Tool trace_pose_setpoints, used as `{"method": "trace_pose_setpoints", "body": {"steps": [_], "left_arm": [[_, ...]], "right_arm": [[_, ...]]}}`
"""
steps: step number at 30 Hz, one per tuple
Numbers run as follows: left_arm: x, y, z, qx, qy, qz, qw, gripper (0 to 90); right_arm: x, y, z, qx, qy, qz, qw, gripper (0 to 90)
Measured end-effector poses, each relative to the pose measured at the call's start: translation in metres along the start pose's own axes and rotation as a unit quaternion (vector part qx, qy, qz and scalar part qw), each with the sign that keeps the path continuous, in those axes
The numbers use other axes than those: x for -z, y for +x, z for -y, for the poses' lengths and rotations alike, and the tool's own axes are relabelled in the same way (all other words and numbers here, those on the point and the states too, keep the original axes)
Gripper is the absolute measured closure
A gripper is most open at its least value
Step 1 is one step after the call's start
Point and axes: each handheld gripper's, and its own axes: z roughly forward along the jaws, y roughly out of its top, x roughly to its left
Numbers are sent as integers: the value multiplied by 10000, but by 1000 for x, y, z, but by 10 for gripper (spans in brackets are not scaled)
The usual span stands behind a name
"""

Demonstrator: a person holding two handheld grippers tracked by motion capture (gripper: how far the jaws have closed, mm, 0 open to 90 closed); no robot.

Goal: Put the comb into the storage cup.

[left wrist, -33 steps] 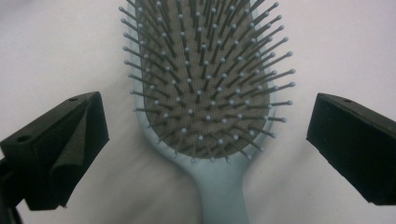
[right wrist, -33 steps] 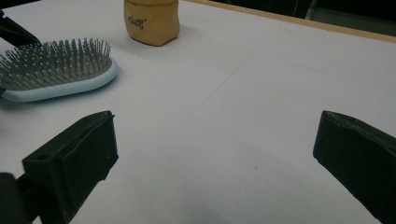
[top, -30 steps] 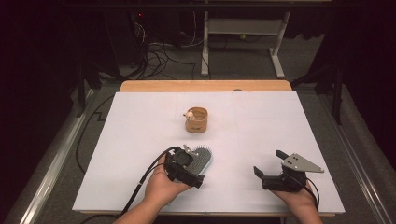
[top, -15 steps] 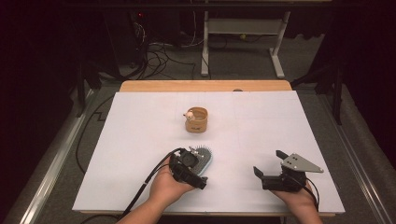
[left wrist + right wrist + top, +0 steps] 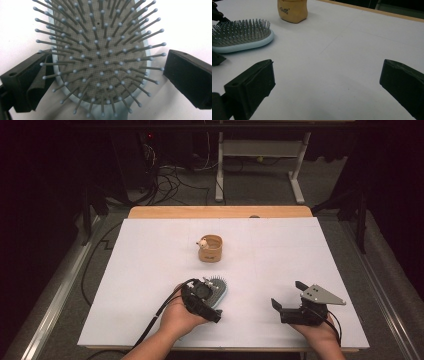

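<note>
Pale-blue item: paddle hairbrush (image 5: 100, 57), light-blue body, grey cushion pad, grey ball-tipped bristles pointing up; lies flat on the white-covered worktop (image 5: 150, 270).
Landmark: tan wooden cup (image 5: 210, 248) w/ a small pale figure at its rim, standing upright mid-worktop.
Brush vs cup: on the person's side of the cup, near it but not touching; in the high view its head (image 5: 218, 288) points roughly toward the cup.
Left hand-held gripper (image 5: 202, 298): over the brush's near end, on the person's side of the cup. In the left gripper view (image 5: 103, 72) the jaws are spread, one either side of the brush head. Left pad is among the outer bristle tips, just beside the blue rim; right pad sits apart from the rim, w/ only bristle tips reaching toward it. No squeeze on the brush body visible.
Left pad detail: grey liner peeling off the jaw at its lower edge.
Right hand-held gripper (image 5: 290, 295): well apart from the cup, to its right and nearer the person, held low over the worktop. Jaws wide apart, nothing btwn them; grey three-cornered plate on top.
Right gripper view: brush (image 5: 239, 37) and cup (image 5: 292, 10) both upper left, bare white worktop btwn the jaws (image 5: 327, 82).
</note>
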Motion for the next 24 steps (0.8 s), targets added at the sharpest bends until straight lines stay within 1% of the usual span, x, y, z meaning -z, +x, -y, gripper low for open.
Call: {"method": "trace_pose_setpoints", "body": {"steps": [8, 10, 12, 14, 15, 17, 22, 24], "left_arm": [[0, 0, -1, 60, 4, -19, 10000, 7], [0, 0, -2, 69, 58, -19, 10000, 6], [-1, -1, -3, 109, 86, -36, 9999, 7], [-1, -2, -5, 208, 108, -72, 9997, 12], [-1, -2, -5, 208, 108, -72, 9997, 15], [0, -2, -6, 283, 95, -108, 9995, 27], [2, 0, -6, 332, 71, -153, 9993, 97], [3, 1, -6, 358, 61, -162, 9992, 143]], "right_arm": [[0, 0, 0, 7, 5, -2, 10000, 5], [0, 0, 0, 8, 6, -1, 10000, 6], [-1, 0, 1, 3, 32, 3, 10000, 6], [-1, 0, 1, 10, 32, 2, 10000, 6], [-1, 0, 1, 12, 31, 0, 10000, 6], [-1, 0, 1, 11, 31, 3, 10000, 6], [-1, 0, 1, 12, 32, 8, 10000, 6], [-1, 0, 1, 19, 33, 5, 10000, 6]]}}
